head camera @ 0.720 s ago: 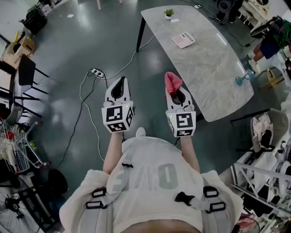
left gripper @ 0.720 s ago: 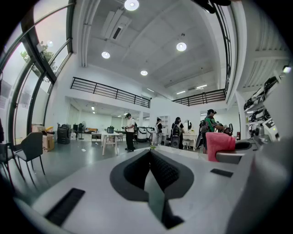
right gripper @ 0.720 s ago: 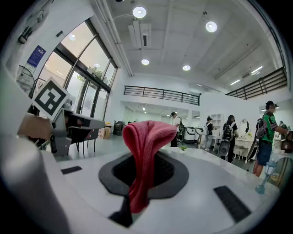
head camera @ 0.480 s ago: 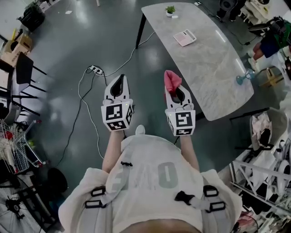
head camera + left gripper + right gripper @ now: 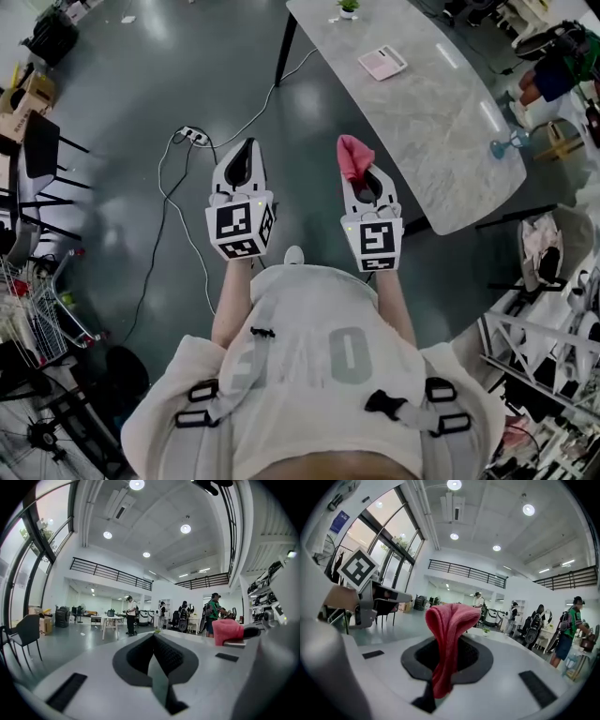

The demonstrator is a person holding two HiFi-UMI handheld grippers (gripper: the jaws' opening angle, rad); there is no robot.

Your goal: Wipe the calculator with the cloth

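The pink calculator (image 5: pixel 382 63) lies on the far part of a grey marble table (image 5: pixel 441 122), well ahead of both grippers. My right gripper (image 5: pixel 362 174) is held in the air before the table's near end, shut on a pink-red cloth (image 5: pixel 354 155). That cloth (image 5: pixel 449 634) stands up out of the closed jaws of the right gripper (image 5: pixel 450 644) and droops forward. My left gripper (image 5: pixel 246 148) is beside it over the floor. In its own view the left gripper (image 5: pixel 153 638) is shut with nothing held, and the cloth (image 5: pixel 228 631) shows at the right.
A power strip (image 5: pixel 192 136) with a long cable lies on the dark floor ahead of the left gripper. A small potted plant (image 5: pixel 348 6) sits at the table's far end, a blue object (image 5: pixel 502 145) by its right edge. Chairs (image 5: pixel 42 141) stand at the left; several people stand far off.
The table, calculator and power strip have slid slightly up in the head view. Both grippers keep their places side by side, and the cloth stays in the right one.
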